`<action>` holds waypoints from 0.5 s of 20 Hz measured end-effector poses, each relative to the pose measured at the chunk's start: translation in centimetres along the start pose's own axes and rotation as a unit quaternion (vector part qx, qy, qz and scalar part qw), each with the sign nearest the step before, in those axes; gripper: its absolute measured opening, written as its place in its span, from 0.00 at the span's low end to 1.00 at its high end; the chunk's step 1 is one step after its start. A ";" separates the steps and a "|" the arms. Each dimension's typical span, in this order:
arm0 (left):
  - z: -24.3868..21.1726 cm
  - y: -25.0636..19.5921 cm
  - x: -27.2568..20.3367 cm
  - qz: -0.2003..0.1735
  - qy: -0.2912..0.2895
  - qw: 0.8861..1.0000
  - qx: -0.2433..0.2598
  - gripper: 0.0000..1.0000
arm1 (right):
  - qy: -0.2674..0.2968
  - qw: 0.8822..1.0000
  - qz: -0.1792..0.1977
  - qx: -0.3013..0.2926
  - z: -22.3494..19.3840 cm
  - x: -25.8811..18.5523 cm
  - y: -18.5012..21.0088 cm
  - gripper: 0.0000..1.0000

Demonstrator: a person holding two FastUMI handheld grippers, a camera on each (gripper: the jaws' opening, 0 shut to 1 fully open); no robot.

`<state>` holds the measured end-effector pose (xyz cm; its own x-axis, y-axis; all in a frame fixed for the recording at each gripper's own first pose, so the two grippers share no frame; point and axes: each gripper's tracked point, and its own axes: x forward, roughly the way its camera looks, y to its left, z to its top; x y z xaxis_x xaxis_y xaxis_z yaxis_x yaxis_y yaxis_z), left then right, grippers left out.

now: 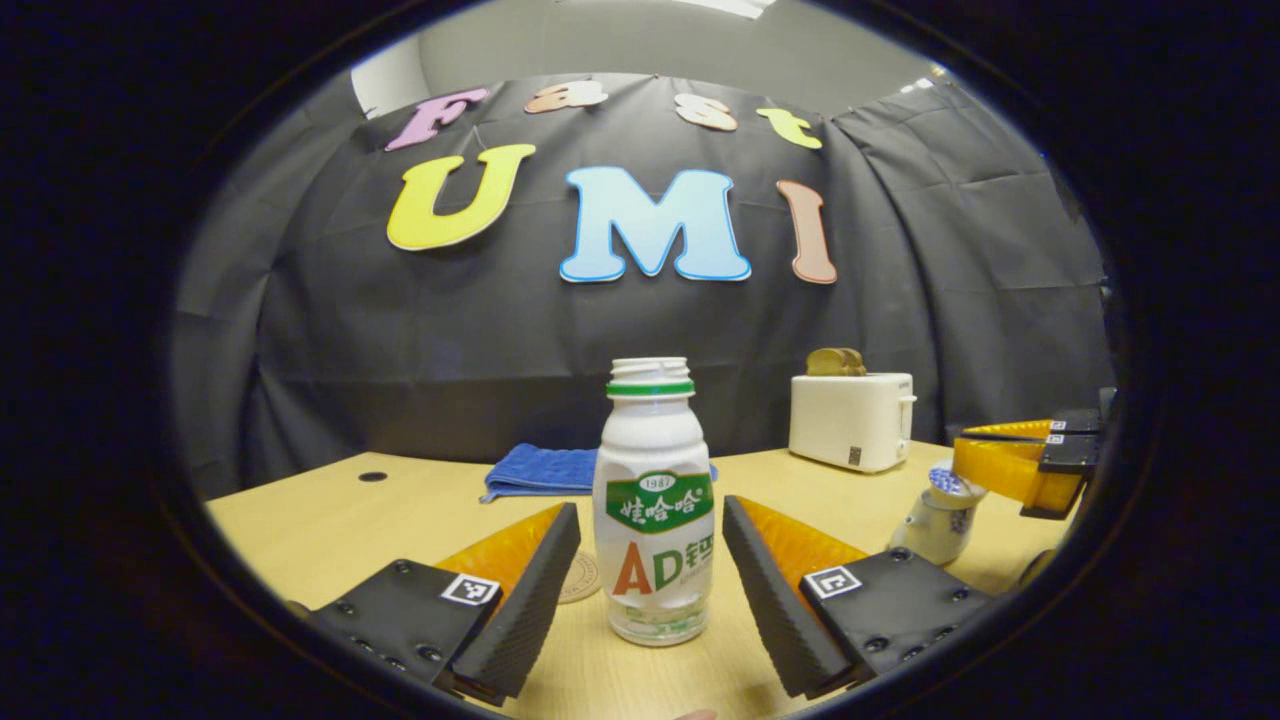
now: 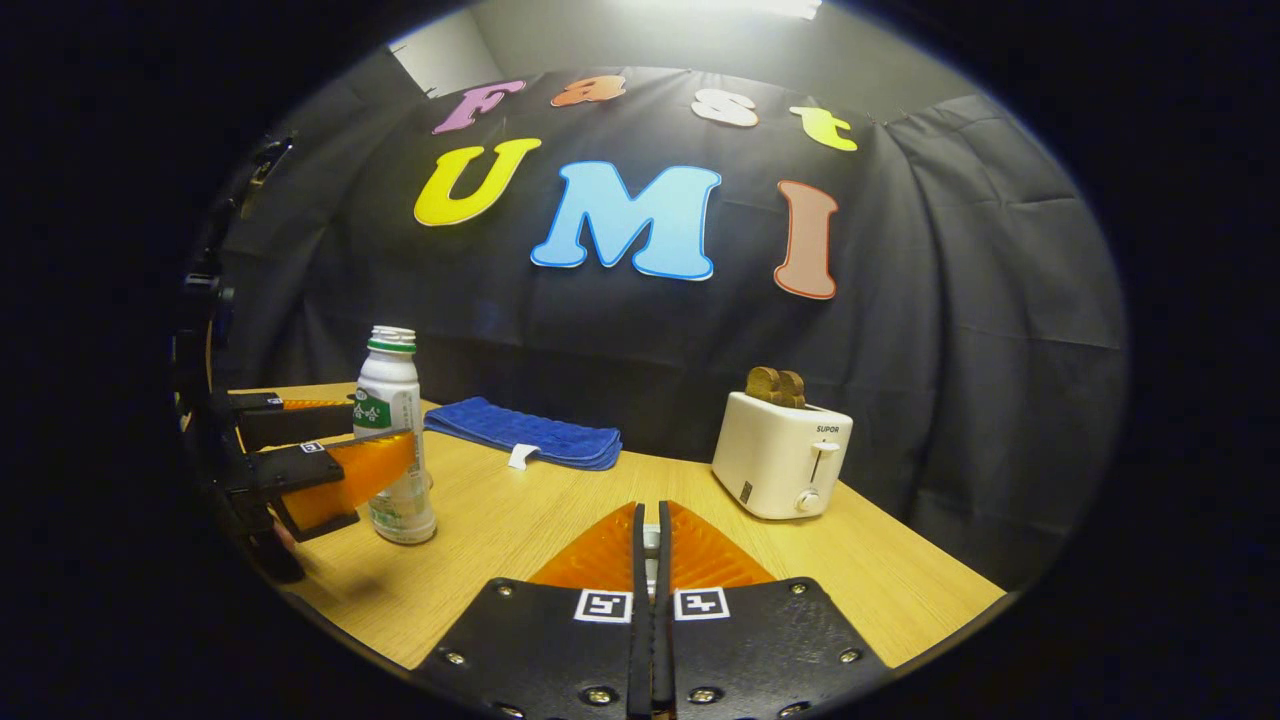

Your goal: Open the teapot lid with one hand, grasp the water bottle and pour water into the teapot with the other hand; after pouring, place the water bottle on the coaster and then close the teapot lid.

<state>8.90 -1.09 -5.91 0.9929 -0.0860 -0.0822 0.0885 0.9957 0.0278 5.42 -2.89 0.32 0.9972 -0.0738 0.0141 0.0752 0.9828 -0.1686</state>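
Plastic bottle (image 1: 654, 500) between spread fingers (image 1: 525, 600), untouched

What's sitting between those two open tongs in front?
In the left gripper view, the water bottle stands upright on the table between the left tongs' open fingers, with gaps on both sides.

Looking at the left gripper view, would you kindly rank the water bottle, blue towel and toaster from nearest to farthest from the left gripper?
1. Water bottle: standing between the open fingers of the left gripper.
2. Blue towel: behind the bottle, slightly left.
3. Toaster: far right, by the back wall.
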 end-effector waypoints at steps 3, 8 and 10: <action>-0.3 -0.3 1.8 -0.003 0.006 1.000 0.015 1.00 | 0.002 1.000 0.005 -0.003 -0.2 0.0 0.1 0.01; -0.5 -0.2 1.3 -0.002 0.013 1.000 0.008 0.81 | 0.003 1.000 0.019 0.006 -0.2 -0.6 0.9 0.01; -0.4 -0.5 1.1 -0.003 0.012 1.000 0.019 0.80 | -0.002 1.000 0.025 0.004 0.2 -1.2 1.3 0.01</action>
<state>9.88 -1.69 -6.40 0.9901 -0.0915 -0.1066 0.0988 0.9930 0.0652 4.31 -1.50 0.27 0.9997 -0.0241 0.0091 0.0253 0.9866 -0.1609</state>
